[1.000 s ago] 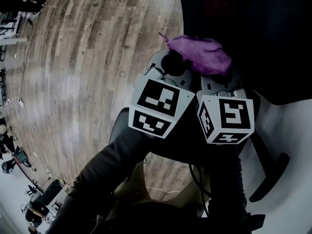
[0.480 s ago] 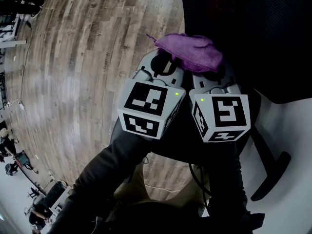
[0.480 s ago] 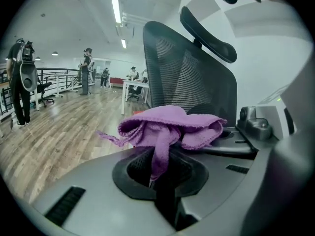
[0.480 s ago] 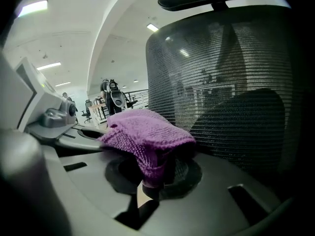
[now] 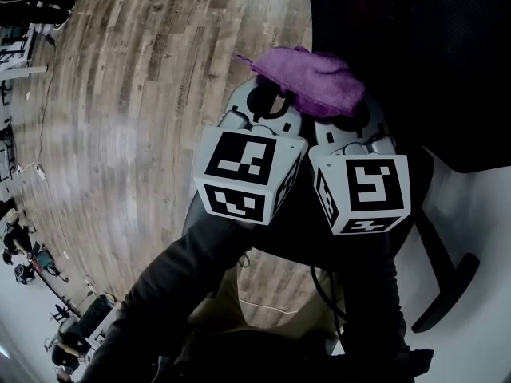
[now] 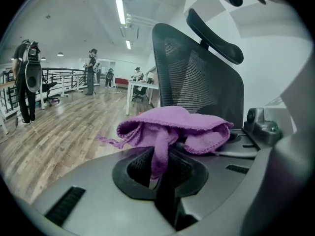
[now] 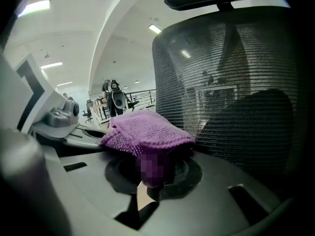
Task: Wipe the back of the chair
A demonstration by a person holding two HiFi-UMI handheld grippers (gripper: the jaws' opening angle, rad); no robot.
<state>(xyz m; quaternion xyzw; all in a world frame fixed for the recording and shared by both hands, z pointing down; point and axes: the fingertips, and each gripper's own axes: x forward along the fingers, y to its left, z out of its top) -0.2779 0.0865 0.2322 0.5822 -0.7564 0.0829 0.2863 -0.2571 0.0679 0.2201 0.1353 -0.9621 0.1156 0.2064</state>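
Left gripper (image 5: 268, 100) and right gripper (image 5: 350, 120) side by side, clamped

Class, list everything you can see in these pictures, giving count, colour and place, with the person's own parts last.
cloth: one, purple, bunched near the chair back
chair: one, black mesh back with headrest, just beyond the cloth
floor: one, brown wood planks, at left
bystanders: several, dark clothes, far background
left tongs: one, grey, shut on cloth
right tongs: one, grey, shut on cloth
sleeves: two, dark, bottom
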